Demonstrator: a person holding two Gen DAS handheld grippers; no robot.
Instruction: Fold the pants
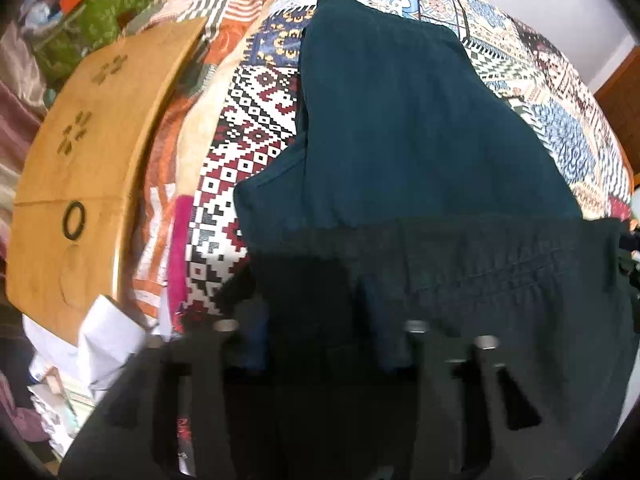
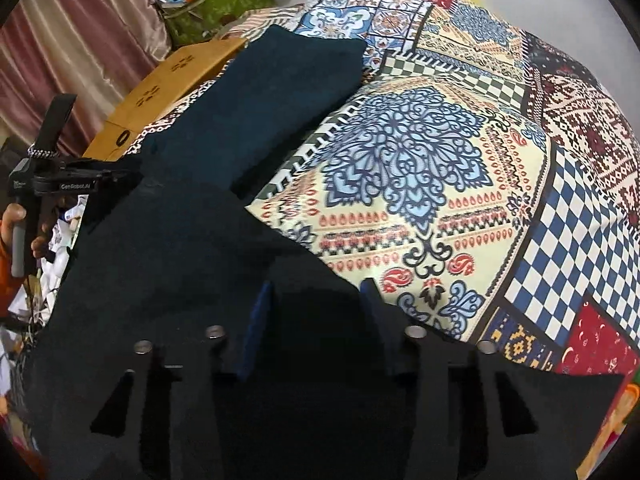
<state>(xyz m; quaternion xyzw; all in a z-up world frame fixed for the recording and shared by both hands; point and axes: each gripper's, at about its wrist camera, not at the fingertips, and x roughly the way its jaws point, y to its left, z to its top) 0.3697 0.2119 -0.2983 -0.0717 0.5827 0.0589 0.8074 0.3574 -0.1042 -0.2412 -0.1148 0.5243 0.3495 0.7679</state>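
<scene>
pants (image 1: 420, 128): legs stacked lengthwise on bedspread (image 2: 440, 168); cross folds left
left gripper (image 1: 320, 300): pinching waistband
right gripper (image 2: 316, 300): pinching waistband

Dark teal pants (image 1: 400, 128) lie on a multicoloured patchwork-patterned bedspread (image 2: 440, 184)

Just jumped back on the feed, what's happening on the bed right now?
A person is folding dark teal pants spread on a patchwork bedspread, with a handheld gripper in each hand. The left gripper and the right gripper are both down at the waistband end, each with dark fabric between its fingers. Whether the pads already pinch the cloth is too dark to tell. The legs lie flat, reaching away toward a wooden board beside the bed.
</scene>
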